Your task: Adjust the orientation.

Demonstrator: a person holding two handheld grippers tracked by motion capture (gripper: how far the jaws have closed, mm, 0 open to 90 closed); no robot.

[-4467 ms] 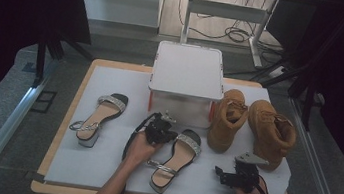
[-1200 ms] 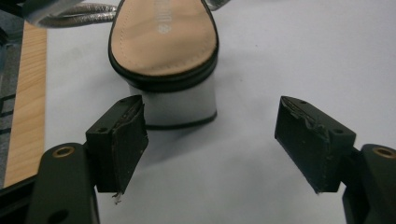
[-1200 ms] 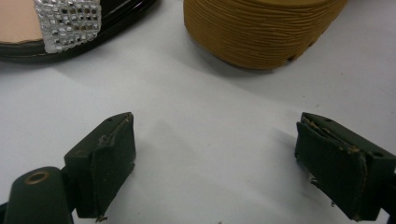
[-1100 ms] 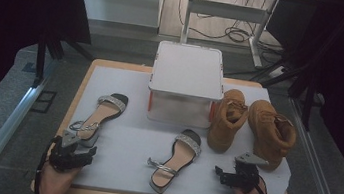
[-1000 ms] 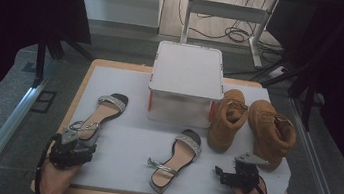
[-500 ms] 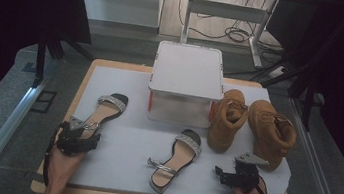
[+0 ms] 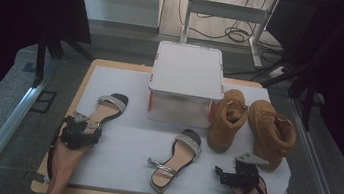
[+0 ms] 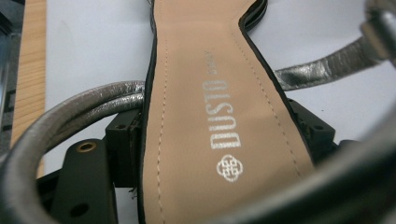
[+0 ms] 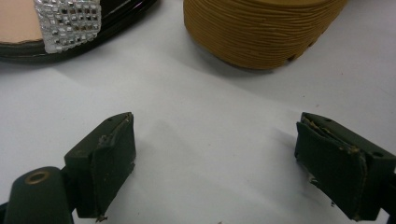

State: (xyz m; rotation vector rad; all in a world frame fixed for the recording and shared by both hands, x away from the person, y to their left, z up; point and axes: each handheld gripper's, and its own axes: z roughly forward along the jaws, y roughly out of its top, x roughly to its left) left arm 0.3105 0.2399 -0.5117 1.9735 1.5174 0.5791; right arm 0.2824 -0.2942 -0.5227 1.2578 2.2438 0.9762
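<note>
From above I count one white mat-covered table [image 7: 115,167], one white lidded box [image 7: 186,84] at its far middle, two tan boots [image 7: 226,118] standing just right of that box, and two strappy sandals. The left sandal [image 7: 103,109] lies toward the left edge of the mat, toe pointing away; the second sandal [image 7: 175,159] lies near the middle front, well apart from the first. My left gripper [image 7: 79,134] sits at the heel end of the left sandal, and in the left gripper view its jaws stand on either side of the tan insole [image 8: 219,107], pressed against the sole's edges, so I read it as clamped on that sandal, with the silver ankle strap [image 8: 70,105] looping over the left jaw. My right gripper [image 7: 237,176] rests low on the mat at the front right, just before the nearer boot; its jaws stand wide apart over bare mat, holding nothing, with a boot sole [image 9: 261,28] and the second sandal's jewelled band [image 9: 67,21] ahead of them.
</note>
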